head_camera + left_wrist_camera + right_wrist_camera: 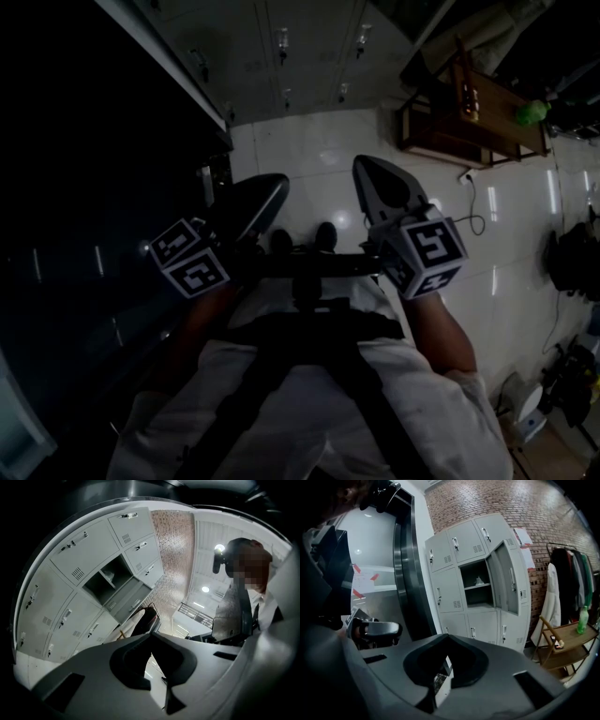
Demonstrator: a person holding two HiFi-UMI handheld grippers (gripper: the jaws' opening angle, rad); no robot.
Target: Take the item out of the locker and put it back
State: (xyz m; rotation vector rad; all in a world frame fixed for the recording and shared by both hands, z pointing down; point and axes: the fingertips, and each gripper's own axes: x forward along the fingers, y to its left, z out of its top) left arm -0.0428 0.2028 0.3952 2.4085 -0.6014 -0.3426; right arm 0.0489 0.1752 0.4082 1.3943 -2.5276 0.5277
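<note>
The item (478,580), a small pale thing too far off to identify, lies on the shelf inside the open compartment of the locker (477,597). It is well apart from both tools, and in the right gripper view it shows above and a little right of the tips of the right tool (446,635). That tool's jaws are pressed together at the tips with nothing between them. The left tool (151,633) is likewise closed and empty, and in its view the same open compartment sits up and to the left. In the head view both tools are held close in front of the person's body, side by side. The pale tiled floor (319,141) stretches open from them to the locker fronts. The compartment's door (509,581) is swung out to the right of the opening. Further right, a white coat (552,597) and a wooden rack (562,644) stand by the brick wall.
</note>
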